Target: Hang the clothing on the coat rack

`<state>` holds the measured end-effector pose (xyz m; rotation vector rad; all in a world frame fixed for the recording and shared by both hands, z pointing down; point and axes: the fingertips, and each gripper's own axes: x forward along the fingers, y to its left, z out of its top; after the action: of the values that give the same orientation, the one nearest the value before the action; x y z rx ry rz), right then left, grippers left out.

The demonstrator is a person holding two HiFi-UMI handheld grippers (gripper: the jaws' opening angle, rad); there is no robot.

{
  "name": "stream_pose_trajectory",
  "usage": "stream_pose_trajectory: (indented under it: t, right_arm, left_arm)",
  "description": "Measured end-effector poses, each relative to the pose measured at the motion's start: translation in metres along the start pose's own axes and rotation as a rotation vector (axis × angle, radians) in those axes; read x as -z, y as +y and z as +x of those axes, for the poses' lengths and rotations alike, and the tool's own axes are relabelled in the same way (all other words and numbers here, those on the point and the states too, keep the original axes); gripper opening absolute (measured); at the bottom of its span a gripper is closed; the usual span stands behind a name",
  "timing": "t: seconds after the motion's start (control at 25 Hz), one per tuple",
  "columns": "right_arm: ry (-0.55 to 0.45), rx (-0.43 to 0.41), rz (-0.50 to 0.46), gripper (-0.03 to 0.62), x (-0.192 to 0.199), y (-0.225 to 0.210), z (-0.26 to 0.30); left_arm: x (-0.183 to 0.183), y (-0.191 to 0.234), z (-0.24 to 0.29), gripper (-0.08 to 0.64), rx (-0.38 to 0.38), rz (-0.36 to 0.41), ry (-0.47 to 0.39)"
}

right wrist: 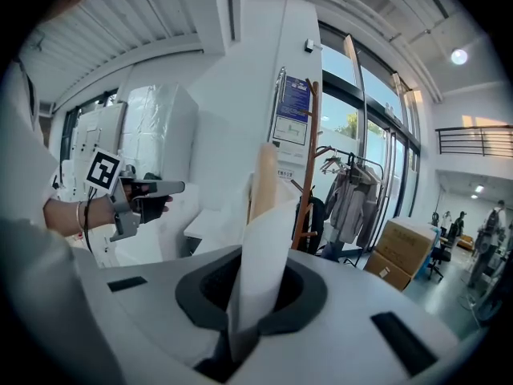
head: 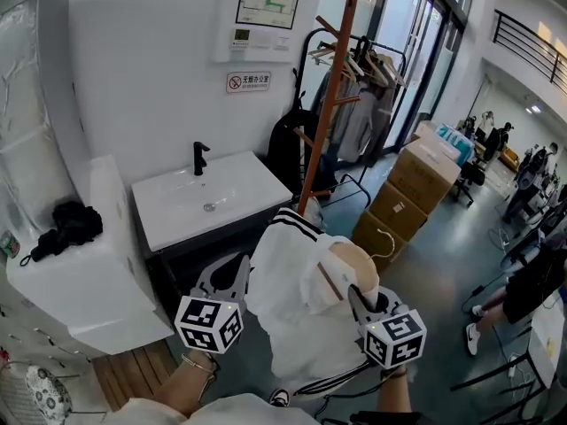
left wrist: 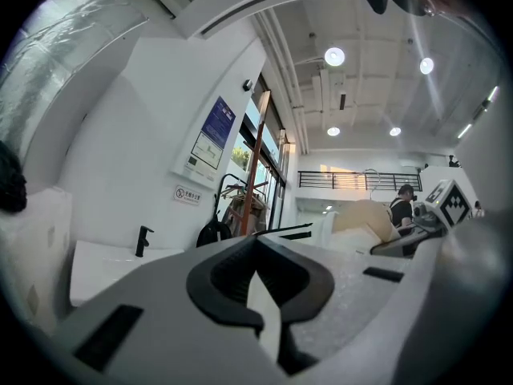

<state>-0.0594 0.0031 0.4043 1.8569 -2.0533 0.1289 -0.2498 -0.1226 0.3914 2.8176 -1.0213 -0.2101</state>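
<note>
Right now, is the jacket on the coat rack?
No, the right gripper holds the jacket in front of the coat rack.

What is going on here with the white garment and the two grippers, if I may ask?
A person holds a gripper in each hand. The left gripper and the right gripper are both shut on a white garment with black stripes, which sits on a wooden hanger. It is held up between them, not yet hung on the coat rack, which stands just ahead beside the sink.
</note>
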Motion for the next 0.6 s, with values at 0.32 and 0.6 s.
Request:
stream_pose_trajectory:
  t: [0.32, 0.6]
  right_arm:
    - [-0.008, -0.108, -0.044, 0.037, 0.006, -0.053, 0.012]
    - [0.000, -0.169, -0.081, 0.037, 0.019, -0.100, 0.023]
  left_arm:
    - [0.011, -0.035, 0.051, 0.004, -0.057, 0.010, -0.010]
    - [0.021, -0.054, 0.078, 0.004, -0.123, 0.017, -0.003]
